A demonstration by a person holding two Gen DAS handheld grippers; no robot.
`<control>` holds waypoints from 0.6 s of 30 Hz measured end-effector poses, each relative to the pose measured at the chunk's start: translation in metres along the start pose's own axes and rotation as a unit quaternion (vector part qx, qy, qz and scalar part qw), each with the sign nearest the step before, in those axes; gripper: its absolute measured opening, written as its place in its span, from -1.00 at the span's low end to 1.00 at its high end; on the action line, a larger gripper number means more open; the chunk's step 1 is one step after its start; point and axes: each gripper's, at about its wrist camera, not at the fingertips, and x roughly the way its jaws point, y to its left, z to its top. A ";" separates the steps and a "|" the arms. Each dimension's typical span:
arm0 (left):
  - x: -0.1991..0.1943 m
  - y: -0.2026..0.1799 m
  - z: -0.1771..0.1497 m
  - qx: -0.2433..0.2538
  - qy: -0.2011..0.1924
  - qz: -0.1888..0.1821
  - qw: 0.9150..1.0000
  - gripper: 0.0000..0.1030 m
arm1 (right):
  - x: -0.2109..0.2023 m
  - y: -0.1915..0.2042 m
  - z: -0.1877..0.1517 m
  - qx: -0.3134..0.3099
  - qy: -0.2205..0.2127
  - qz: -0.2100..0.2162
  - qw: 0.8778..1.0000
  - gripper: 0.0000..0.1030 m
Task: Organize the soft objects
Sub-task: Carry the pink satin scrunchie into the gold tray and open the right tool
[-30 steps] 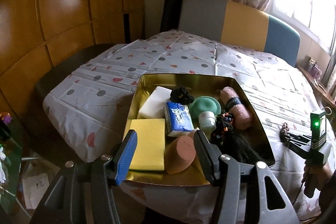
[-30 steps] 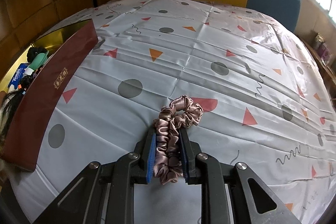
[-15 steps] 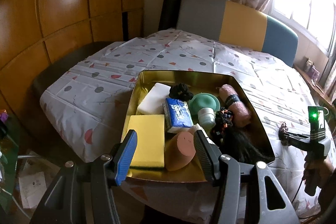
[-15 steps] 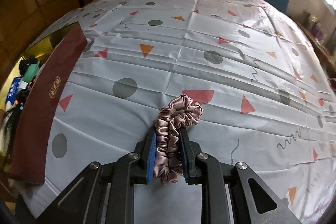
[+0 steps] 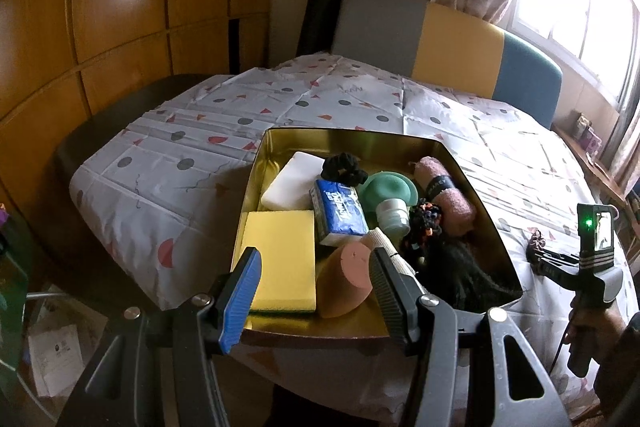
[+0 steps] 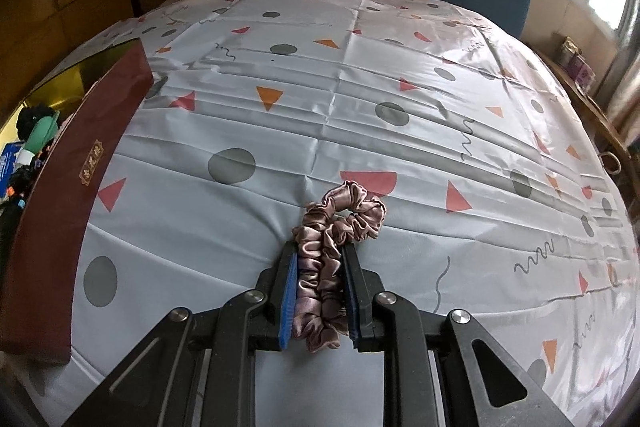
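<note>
Right of the gold tin [image 5: 472,183], already crowded with soft things, my right gripper [image 6: 320,291] clamps the pink scrunchie [image 6: 340,223] over the tablecloth [image 6: 360,99], while my left gripper [image 5: 316,287] hangs apart, empty.

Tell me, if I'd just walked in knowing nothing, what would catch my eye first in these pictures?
Probably the shiny pink scrunchie, pinched between the fingers of the right gripper over the patterned tablecloth. Next, the gold tin near the table's front edge, crowded with soft things: a yellow sponge, a blue tissue pack and a pink rolled towel. The left gripper hangs open over its near end.
</note>
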 end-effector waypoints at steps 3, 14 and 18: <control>0.000 0.004 -0.001 -0.004 0.003 0.001 1.000 0.10 | 0.000 -0.003 0.000 0.021 -0.001 0.007 1.000 -0.60; 0.003 0.011 -0.005 -0.010 0.011 0.014 1.000 0.10 | -0.015 -0.006 -0.006 0.031 0.020 0.057 0.998 -0.63; 0.005 0.004 -0.006 0.001 0.013 0.013 1.000 0.10 | -0.017 -0.002 -0.010 0.032 0.031 0.074 0.996 -0.65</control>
